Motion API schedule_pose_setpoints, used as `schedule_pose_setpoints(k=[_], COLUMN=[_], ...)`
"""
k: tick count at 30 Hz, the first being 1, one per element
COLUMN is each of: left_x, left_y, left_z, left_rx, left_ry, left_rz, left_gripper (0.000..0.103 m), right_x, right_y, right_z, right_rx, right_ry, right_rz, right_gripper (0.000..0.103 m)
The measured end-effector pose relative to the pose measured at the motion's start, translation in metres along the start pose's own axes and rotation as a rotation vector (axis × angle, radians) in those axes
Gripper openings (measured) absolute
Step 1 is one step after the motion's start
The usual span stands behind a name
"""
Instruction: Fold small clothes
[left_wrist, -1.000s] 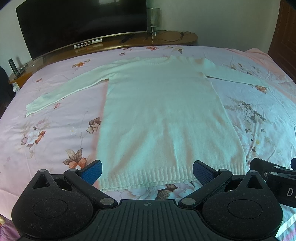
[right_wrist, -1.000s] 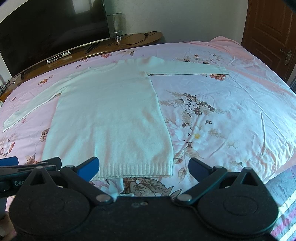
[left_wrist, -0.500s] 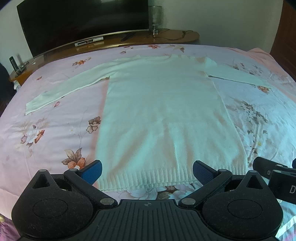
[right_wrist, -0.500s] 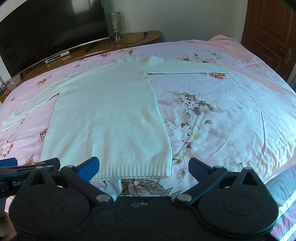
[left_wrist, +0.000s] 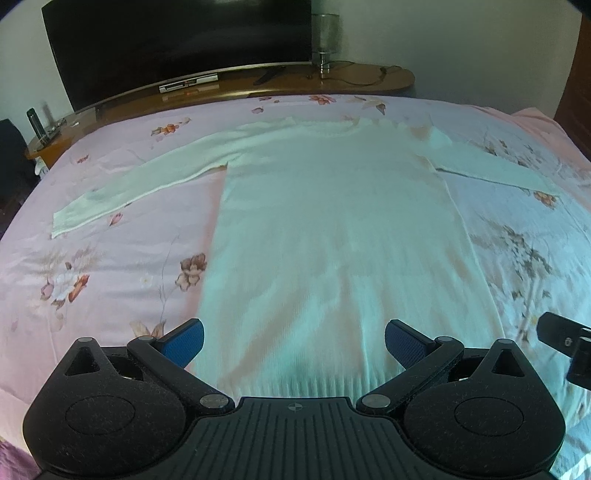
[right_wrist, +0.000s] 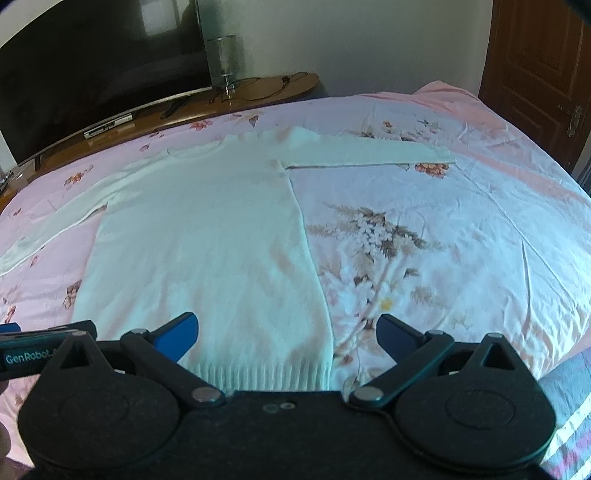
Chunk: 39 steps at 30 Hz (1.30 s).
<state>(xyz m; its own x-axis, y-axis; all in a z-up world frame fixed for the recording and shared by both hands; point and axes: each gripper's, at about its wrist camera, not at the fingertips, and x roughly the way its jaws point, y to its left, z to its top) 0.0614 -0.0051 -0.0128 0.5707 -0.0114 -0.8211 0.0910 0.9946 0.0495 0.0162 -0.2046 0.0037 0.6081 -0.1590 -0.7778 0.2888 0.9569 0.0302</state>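
A white long-sleeved knit sweater (left_wrist: 325, 229) lies flat on the bed, hem toward me, both sleeves spread out sideways. It also shows in the right wrist view (right_wrist: 207, 236). My left gripper (left_wrist: 293, 341) is open and empty, above the ribbed hem near its middle. My right gripper (right_wrist: 286, 334) is open and empty, above the hem's right corner. The right gripper's body shows at the right edge of the left wrist view (left_wrist: 565, 341); the left gripper's body shows at the left edge of the right wrist view (right_wrist: 40, 345).
The bed has a pink floral sheet (left_wrist: 110, 266) that also shows in the right wrist view (right_wrist: 461, 236). Behind it stand a wooden TV bench (left_wrist: 332, 83) with a large dark TV (left_wrist: 177, 44) and a glass lamp (left_wrist: 323, 40). A wooden door (right_wrist: 539, 66) is at right.
Both grippers have moved forward over the sweater's hem, so the hem now sits lower in both views. Both stay open. The sweater has not moved.
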Motion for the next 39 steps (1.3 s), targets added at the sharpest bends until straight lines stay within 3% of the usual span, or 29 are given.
schedule_pose_setpoints(k=[6,16,20,28,39], left_x=[0.021,0.071,0.093,0.146,0.210], left_y=[0.002,0.005,-0.002,-0.023,-0.059], left_z=[0.024,0.061,0.076,0.114,0.177], left_rx=[-0.032,-0.098,-0.079,-0.041,-0.021], left_ry=[-0.002,0.018,0.004,0.041,0.029], left_rz=[0.004,0.044,0.086,0.069,0.081], left_gripper=[0.103,0.103,0.103,0.103,0.103], right_x=[0.021,0.077,0.105,0.170,0.243], right_y=[-0.016,-0.051,-0.063,-0.092,-0.135], right_z=[0.019,0.054,0.069,0.108,0.159], right_rx=[0.031,0.066,0.070,0.108,0.223], right_ry=[-0.028,-0.051,-0.051,-0.025,0.032], right_rz=[0.026,-0.001,-0.019,-0.060,-0.068], right_gripper=[0.103,0.097,0.094,0.083,0.077])
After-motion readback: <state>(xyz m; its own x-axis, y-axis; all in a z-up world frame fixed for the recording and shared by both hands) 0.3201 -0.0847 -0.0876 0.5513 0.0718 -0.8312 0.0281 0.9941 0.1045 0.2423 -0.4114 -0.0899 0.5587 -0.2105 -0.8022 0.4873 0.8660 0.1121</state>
